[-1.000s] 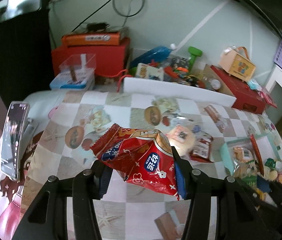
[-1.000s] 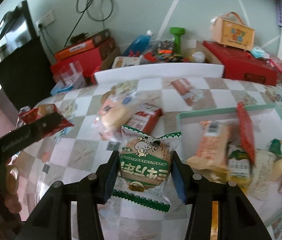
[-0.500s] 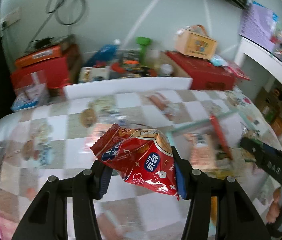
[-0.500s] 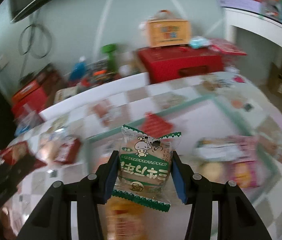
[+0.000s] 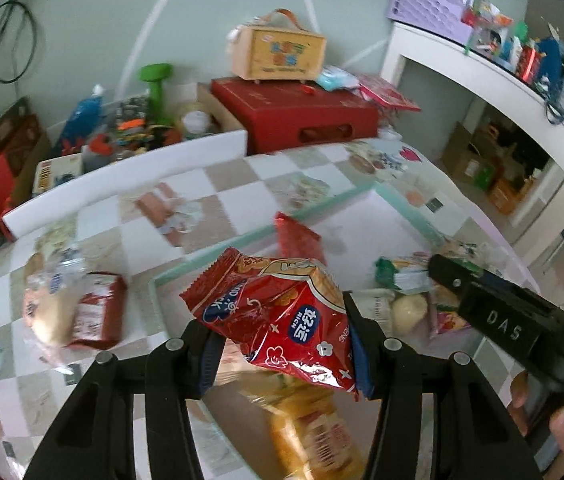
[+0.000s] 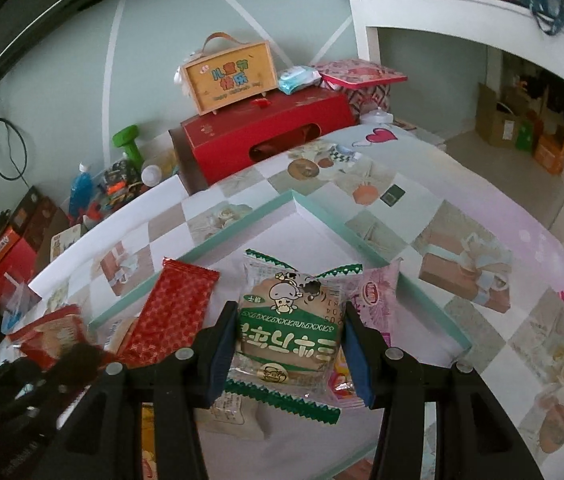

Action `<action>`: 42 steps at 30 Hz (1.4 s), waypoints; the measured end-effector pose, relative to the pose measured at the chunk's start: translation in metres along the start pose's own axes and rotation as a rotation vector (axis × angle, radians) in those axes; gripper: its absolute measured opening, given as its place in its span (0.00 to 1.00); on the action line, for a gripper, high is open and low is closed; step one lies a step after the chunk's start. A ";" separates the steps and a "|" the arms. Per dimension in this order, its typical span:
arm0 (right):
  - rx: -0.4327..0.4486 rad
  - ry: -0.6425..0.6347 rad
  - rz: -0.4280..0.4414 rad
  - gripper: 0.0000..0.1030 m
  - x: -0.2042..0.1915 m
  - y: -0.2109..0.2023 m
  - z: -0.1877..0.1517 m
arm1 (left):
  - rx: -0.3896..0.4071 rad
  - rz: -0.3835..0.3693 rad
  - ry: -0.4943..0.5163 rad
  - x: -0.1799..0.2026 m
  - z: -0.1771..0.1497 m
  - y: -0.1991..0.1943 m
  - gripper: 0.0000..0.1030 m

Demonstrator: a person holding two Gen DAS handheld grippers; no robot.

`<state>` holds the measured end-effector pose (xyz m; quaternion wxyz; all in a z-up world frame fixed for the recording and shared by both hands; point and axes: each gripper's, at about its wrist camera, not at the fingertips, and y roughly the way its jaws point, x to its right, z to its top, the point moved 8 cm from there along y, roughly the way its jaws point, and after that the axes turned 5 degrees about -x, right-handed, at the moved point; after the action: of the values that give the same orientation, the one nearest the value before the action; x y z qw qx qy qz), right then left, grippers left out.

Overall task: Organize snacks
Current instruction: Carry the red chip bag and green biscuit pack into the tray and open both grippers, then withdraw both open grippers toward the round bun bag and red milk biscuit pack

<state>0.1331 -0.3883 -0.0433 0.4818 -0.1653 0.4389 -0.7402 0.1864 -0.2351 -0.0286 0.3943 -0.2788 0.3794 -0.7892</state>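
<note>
Left wrist view: our left gripper [image 5: 282, 344] clamps a crinkled red foil snack bag [image 5: 277, 316] above the shallow mint-rimmed white tray [image 5: 398, 200]. Our right gripper [image 6: 288, 344] clamps a green-and-white wrapped cake packet [image 6: 288, 332] over that tray.

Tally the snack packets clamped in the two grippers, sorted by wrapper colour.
Red snack packet, in the left gripper: 1
Green-and-white snack packet, in the right gripper: 1
Total: 2
</note>
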 end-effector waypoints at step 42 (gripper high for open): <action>-0.021 -0.405 0.242 1.00 -0.213 0.000 -0.051 | 0.026 0.316 -0.563 -0.250 -0.094 -0.054 0.94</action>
<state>0.2016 -0.1804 -0.0334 0.6434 -0.2617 0.3574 -0.6243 0.2277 0.0308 -0.0718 0.6048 -0.4187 0.2840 -0.6150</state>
